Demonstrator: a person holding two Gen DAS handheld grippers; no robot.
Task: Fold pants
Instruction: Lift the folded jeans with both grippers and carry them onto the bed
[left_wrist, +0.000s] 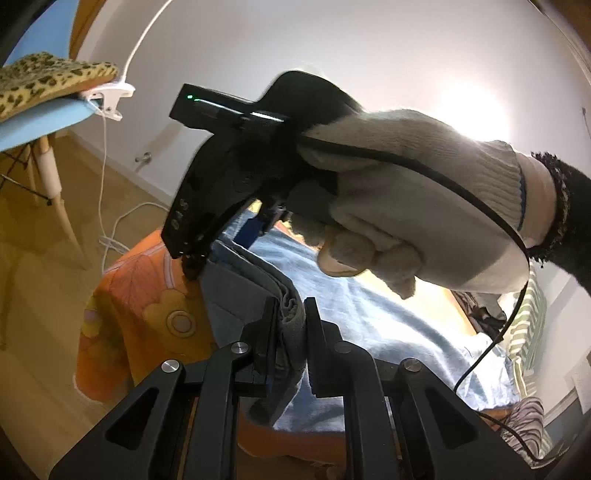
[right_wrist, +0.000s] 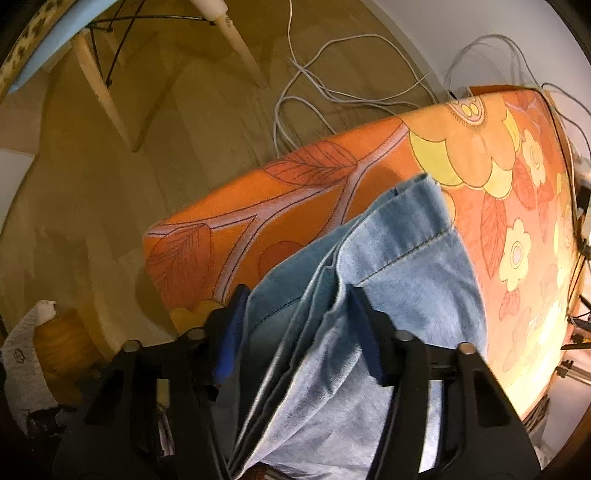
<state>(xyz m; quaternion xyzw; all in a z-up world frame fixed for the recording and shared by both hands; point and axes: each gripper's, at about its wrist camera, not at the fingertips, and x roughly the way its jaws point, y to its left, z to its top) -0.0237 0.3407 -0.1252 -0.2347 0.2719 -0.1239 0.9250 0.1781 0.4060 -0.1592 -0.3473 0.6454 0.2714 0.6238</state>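
The light blue denim pants (left_wrist: 369, 317) lie spread over a table covered with an orange flowered cloth (left_wrist: 140, 310). My left gripper (left_wrist: 291, 306) is shut on a bunched fold of the pants' edge. In the left wrist view the right gripper (left_wrist: 192, 258), held by a white-gloved hand (left_wrist: 406, 206), grips the same edge farther along, above the cloth. In the right wrist view my right gripper (right_wrist: 299, 295) is shut on layered denim (right_wrist: 399, 266) near a hem, which hangs over the orange cloth (right_wrist: 480, 155).
A blue chair (left_wrist: 37, 122) with a leopard-print cushion (left_wrist: 44, 77) and wooden legs stands to the left on the wooden floor (right_wrist: 110, 184). White cables (right_wrist: 314, 96) lie on the floor by the table. A white wall (left_wrist: 332, 55) is behind. Striped fabrics (left_wrist: 528, 325) lie at the far right.
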